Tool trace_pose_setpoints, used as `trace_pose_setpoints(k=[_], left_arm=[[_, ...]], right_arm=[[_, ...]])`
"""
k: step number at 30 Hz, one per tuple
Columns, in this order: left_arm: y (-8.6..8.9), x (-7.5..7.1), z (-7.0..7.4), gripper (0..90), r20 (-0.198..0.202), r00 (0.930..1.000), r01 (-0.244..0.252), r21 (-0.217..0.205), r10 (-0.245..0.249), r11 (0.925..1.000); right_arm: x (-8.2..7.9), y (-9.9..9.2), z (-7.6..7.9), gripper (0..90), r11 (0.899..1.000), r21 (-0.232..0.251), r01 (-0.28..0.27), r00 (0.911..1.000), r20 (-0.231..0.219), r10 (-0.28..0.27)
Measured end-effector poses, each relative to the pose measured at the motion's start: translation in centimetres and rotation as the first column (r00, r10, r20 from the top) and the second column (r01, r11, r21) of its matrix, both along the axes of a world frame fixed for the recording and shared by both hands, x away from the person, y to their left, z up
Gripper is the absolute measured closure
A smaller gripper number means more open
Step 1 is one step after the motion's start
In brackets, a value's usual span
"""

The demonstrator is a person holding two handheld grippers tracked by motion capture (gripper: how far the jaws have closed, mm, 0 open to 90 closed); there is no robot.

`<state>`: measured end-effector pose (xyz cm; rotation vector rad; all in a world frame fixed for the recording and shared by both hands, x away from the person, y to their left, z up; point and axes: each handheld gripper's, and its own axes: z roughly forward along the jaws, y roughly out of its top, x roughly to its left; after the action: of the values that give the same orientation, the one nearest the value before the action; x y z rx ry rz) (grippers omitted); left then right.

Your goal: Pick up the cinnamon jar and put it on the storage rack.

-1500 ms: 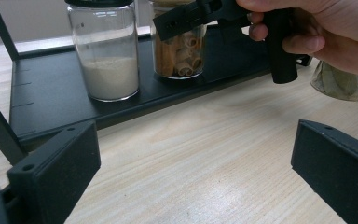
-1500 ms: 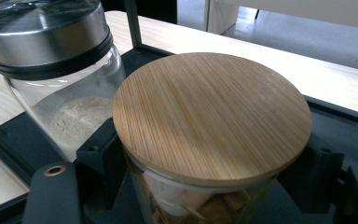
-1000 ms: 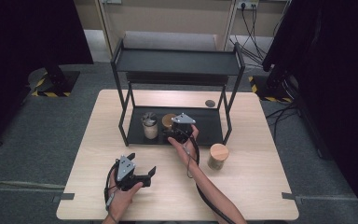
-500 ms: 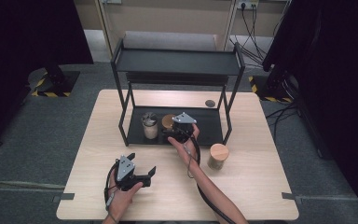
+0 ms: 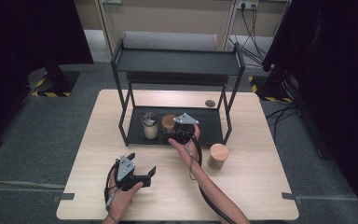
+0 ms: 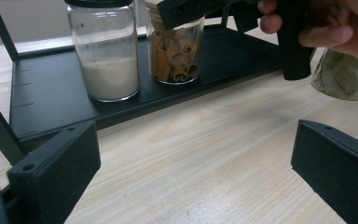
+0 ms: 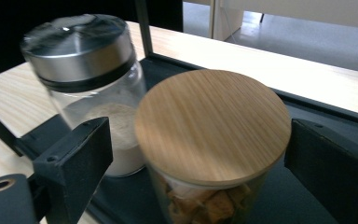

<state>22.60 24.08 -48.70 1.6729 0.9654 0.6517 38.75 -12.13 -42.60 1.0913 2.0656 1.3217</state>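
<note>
We had the table (image 5: 261, 186) with the black rack (image 5: 177, 63) on it, and the pasta jar (image 5: 168, 122) with the wooden lid sat on the rack's bottom tray, just beside the powder jar (image 5: 149, 125). Our right gripper (image 5: 175, 135) had just been opening its jaws; the pasta jar stood between them, gaps both sides, not gripped. Our left gripper (image 5: 142, 172) hung wide open over bare table, holding nothing.

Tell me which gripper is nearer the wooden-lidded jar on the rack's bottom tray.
Right. The right gripper sits at the wooden-lidded jar, its jaws having just opened, one on each side. The left gripper rests open on the table, well in front of the rack.
</note>
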Motion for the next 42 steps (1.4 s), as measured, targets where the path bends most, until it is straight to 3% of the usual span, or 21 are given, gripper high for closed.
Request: trace_pose_setpoints(k=[20, 42], left_arm=[[0.0, 0.0, 0.0, 0.9, 0.001, 1.0000, 0.000, 0.004, 0.000, 1.0000], [-0.1, 0.0, 0.1, 0.9, -0.002, 1.0000, -0.003, 0.005, 0.003, 1.0000]], right_arm=[[-1.4, -1.5, 0.7, 6.7, 1.000, 0.024, 0.000, 0.9999, 0.016, -0.001], [-3.3, -3.5, 0.9, 6.6, 0.997, 0.053, -0.050, 0.9984, 0.028, 0.049]])
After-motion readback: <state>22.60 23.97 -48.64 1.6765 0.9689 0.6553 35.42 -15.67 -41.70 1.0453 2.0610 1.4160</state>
